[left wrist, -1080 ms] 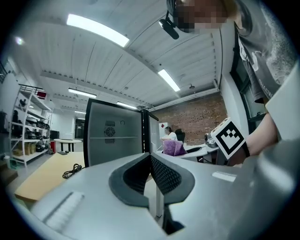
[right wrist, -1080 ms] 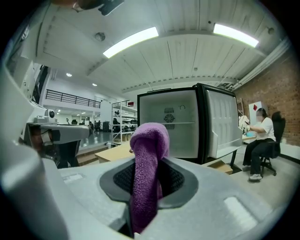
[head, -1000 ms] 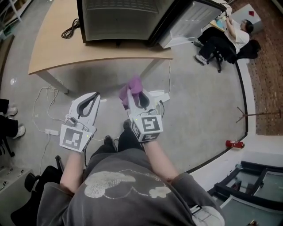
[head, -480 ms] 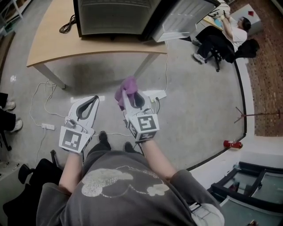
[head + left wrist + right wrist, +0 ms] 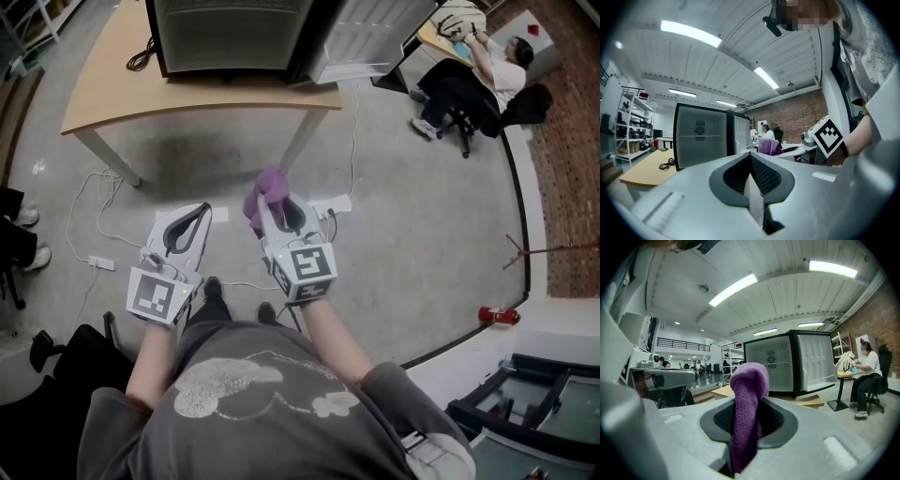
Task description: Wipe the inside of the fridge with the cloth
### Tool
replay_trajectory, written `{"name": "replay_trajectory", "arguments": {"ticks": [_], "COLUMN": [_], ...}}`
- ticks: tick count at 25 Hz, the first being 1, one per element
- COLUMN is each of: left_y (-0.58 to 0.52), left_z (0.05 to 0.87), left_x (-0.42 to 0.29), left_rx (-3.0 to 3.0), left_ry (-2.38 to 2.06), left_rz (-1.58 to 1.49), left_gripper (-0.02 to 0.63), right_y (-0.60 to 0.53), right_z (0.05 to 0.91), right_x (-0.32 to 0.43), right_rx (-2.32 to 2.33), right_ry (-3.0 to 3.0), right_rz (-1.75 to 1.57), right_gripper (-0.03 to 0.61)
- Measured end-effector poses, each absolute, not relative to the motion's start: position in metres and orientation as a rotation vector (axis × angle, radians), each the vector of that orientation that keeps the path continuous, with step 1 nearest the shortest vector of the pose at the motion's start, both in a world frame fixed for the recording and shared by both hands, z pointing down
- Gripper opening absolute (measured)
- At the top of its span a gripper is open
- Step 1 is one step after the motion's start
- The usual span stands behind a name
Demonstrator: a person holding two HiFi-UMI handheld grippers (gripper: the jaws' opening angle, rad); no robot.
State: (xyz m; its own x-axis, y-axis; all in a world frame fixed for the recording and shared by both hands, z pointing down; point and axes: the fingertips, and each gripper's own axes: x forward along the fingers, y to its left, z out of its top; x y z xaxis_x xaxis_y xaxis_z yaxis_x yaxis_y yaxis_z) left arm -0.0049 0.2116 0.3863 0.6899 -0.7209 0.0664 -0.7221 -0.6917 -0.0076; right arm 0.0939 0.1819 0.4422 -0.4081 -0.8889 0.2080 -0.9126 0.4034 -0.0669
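The right gripper (image 5: 272, 208) is clenching a purple cloth (image 5: 749, 380) between its jaws. The cloth is sticking up past the jaw tips in a folded lump and hanging down through the gap between the pads. The left gripper (image 5: 200, 210) is riding beside it at about 9 o'clock from it, a little apart. Its jaws are pressing together with nothing between them (its own view shows only a thin seam where the pads meet). Both grippers are pointing toward 12 o'clock over the grey floor, and the person's forearms are reaching out from a grey shirt at the bottom of the head view.

The fridge (image 5: 220, 37) is standing on a wooden table (image 5: 112, 98) at 12 o'clock, well apart from the cloth. Its door (image 5: 361, 37) is hanging open toward 1 o'clock, and the white inner shelves of the door are showing in the right gripper view. A black cable (image 5: 141, 56) is lying coiled on the table at 9 o'clock from the fridge.

On the floor, a white power strip (image 5: 333, 202) is lying just beside the right gripper at 3 o'clock of its tip. At 2 o'clock in the head view a person (image 5: 497, 66) is sitting at a desk on a dark chair.
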Motion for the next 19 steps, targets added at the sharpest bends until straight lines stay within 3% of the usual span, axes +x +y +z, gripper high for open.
{"name": "replay_trajectory", "arguments": {"ticks": [19], "left_y": [0.274], "left_z": [0.384], "left_x": [0.035], "left_rx": [2.883], "left_ry": [-1.308], "left_rz": [0.093], "left_gripper": [0.018], "right_y": [0.240], "right_z": [0.443], "right_x": [0.130], "right_rx": [1.534], "right_ry": [-2.571], "right_rz": [0.225], "right_gripper": [0.078]}}
